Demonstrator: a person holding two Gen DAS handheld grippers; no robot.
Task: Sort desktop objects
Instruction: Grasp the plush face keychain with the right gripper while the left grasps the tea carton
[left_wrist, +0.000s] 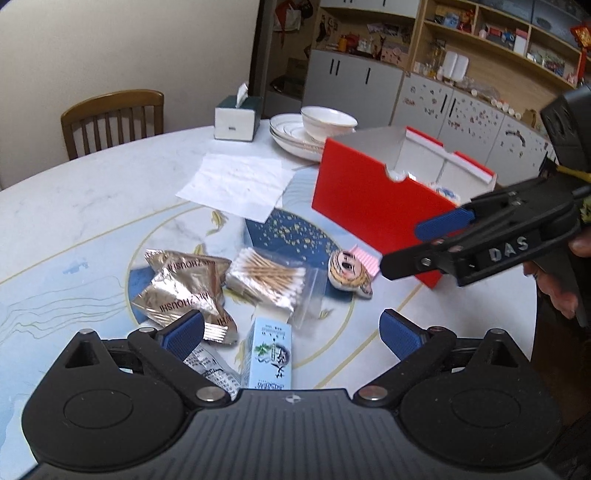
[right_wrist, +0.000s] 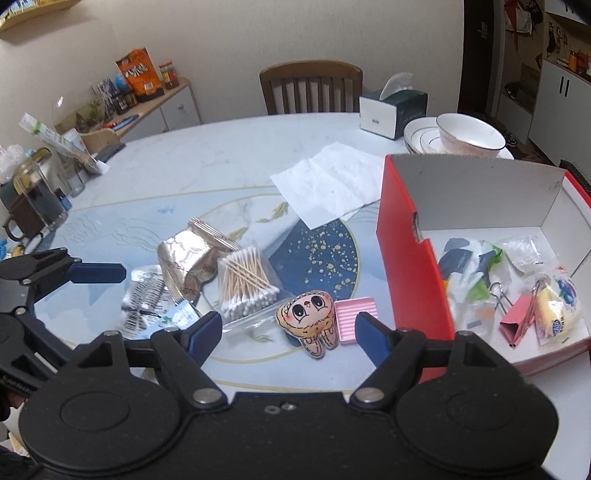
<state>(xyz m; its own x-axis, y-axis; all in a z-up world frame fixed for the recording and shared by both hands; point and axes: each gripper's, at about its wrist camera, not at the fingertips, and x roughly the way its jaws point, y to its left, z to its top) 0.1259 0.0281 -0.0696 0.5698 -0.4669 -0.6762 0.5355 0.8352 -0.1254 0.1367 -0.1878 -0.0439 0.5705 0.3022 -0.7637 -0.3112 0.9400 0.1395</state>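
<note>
A red box (right_wrist: 410, 258) stands at the table's right, holding clips, packets and a yellow ball. In the left wrist view the red box (left_wrist: 365, 199) is ahead right. Loose items lie mid-table: foil packets (left_wrist: 184, 284), a bag of cotton swabs (left_wrist: 269, 280), a tiger charm (right_wrist: 310, 321), a pink ridged piece (right_wrist: 356, 317), a light-blue carton (left_wrist: 269, 354). My left gripper (left_wrist: 291, 332) is open above the carton. My right gripper (right_wrist: 288, 332) is open over the tiger charm; in the left wrist view the right gripper (left_wrist: 417, 247) hovers by the box.
A white paper sheet (right_wrist: 332, 184), a tissue box (right_wrist: 391, 110) and stacked white bowls (right_wrist: 461, 140) sit at the back of the table. A wooden chair (right_wrist: 310, 85) stands behind. A glass jar (right_wrist: 37, 199) stands at the left edge.
</note>
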